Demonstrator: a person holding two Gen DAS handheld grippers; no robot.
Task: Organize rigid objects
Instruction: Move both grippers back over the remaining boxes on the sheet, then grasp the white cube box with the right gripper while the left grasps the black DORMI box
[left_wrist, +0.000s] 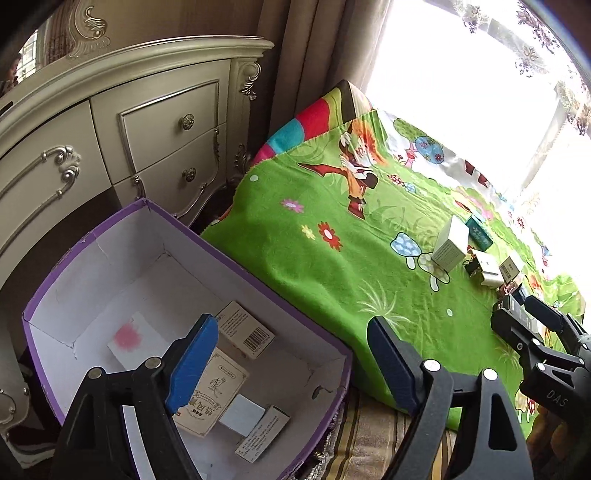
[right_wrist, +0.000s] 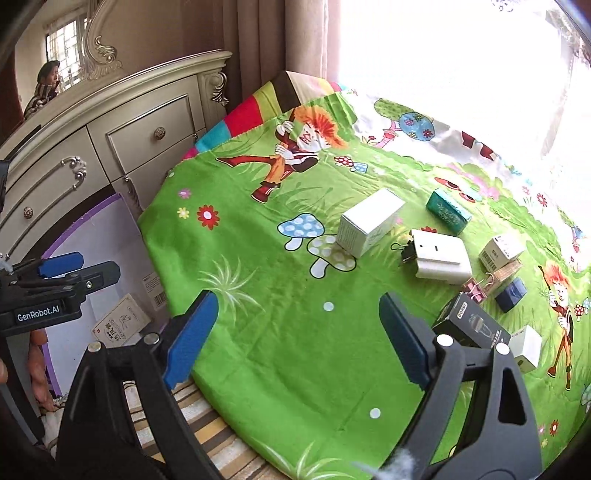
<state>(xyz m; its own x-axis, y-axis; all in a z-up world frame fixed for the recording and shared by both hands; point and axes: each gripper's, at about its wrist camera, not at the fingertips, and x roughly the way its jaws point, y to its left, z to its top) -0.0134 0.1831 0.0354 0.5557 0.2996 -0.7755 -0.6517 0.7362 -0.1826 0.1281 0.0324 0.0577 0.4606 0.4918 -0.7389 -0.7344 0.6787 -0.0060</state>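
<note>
Meanwhile both the left gripper (left_wrist: 291, 358) and right gripper (right_wrist: 295, 339) gape empty.

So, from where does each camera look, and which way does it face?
Left wrist: on the left tongs, looking down into the purple box beside the green blanket; own open fingers and right tongs show.
Right wrist: on the right tongs, facing the blanket's small boxes; left tongs show.
Shared: blanket, white box, dresser.

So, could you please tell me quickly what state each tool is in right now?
Left tool: open, holding nothing, over the purple box.
Right tool: open, holding nothing, over the green blanket.
</note>
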